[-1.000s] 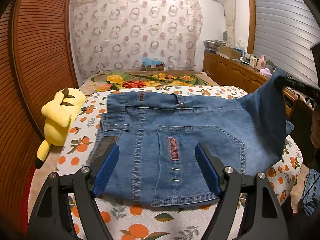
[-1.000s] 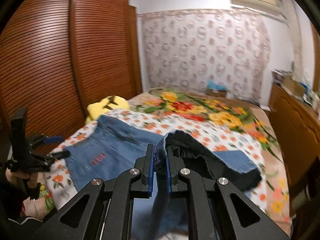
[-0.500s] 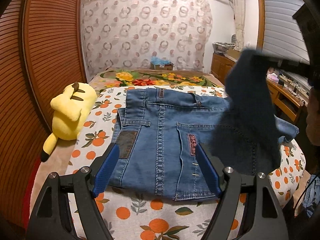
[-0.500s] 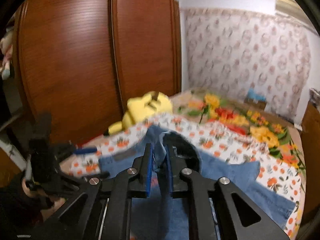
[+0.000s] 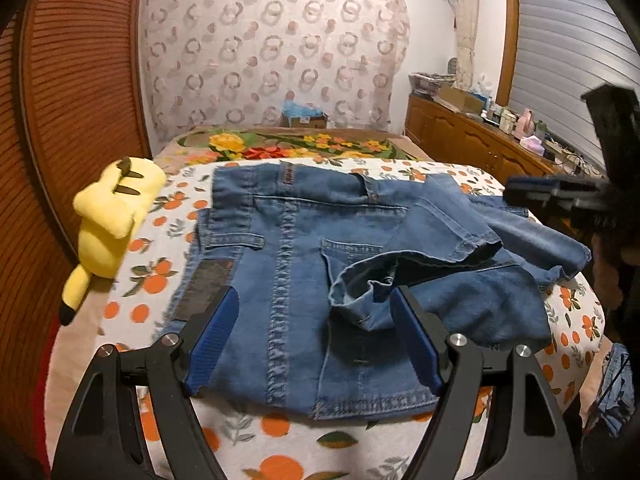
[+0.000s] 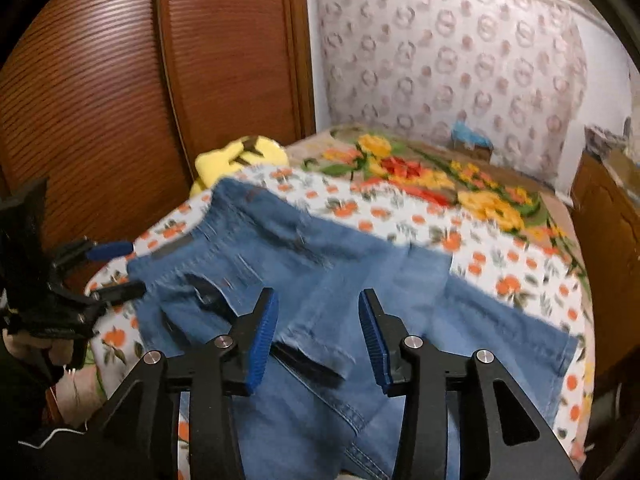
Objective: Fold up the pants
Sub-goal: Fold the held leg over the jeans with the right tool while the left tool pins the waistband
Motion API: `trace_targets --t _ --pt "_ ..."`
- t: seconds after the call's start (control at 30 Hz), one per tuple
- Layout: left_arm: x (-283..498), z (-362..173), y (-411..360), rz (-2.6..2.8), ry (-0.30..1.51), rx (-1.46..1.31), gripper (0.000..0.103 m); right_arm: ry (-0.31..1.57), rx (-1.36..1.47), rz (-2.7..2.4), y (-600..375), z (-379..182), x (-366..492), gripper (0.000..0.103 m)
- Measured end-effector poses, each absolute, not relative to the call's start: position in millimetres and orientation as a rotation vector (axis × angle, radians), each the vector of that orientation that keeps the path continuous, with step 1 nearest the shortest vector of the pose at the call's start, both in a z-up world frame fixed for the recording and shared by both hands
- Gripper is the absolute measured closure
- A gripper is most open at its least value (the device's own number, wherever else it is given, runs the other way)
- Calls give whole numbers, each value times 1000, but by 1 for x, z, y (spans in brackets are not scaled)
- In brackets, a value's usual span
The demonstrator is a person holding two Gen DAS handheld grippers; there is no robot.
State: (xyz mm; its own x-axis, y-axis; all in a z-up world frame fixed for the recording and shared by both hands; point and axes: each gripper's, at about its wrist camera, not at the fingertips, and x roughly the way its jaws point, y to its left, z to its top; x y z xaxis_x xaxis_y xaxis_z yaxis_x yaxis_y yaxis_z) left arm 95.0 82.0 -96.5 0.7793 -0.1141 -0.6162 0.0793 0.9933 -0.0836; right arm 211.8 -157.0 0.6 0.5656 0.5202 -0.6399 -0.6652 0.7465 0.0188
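Note:
Blue denim pants (image 5: pixel 288 264) lie on the bed, waistband toward the far side. The leg ends (image 5: pixel 420 264) lie loosely folded over the seat, with rumpled hems. My left gripper (image 5: pixel 314 336) is open and empty, just above the near edge of the pants. My right gripper (image 6: pixel 316 338) is open and empty, hovering over the pants (image 6: pixel 360 280); it also shows at the right edge of the left wrist view (image 5: pixel 560 196). The left gripper shows at the left of the right wrist view (image 6: pixel 108 268).
A yellow plush toy (image 5: pixel 112 216) lies at the bed's left edge beside the wooden wardrobe (image 5: pixel 72 100). The orange-print sheet (image 5: pixel 280 440) covers the bed. A wooden dresser (image 5: pixel 480 140) with clutter stands at the right. A small box (image 5: pixel 304 118) sits at the far end.
My right gripper carried the leg ends leftward over the seat, opened and let them drop there. The left gripper stayed open near the front edge.

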Motion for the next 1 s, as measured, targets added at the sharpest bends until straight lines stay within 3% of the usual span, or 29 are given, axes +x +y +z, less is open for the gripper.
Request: trace_targets --t 0.33,0.47,0.5,0.53,0.57,0.63,1.0 --pt "140 -125 58 -186 777 -15 44 791 -202 668 -125 -49 219 56" --pt "145 -131 54 -218 798 -20 67 842 -168 696 -128 -53 221 58" --pt "144 -131 54 -221 798 -16 73 850 -161 704 -127 -53 223 65" --pt "142 -131 52 -218 790 -2 78 852 -157 715 -127 -54 225 88" --pt "140 -130 51 -214 785 8 91 852 -158 724 -125 -55 228 94" --pt "134 -126 52 -215 777 -2 97 826 -150 746 -121 -50 234 98" --pt "75 -68 87 -201 608 -75 99 595 -183 844 -71 25 241 100"
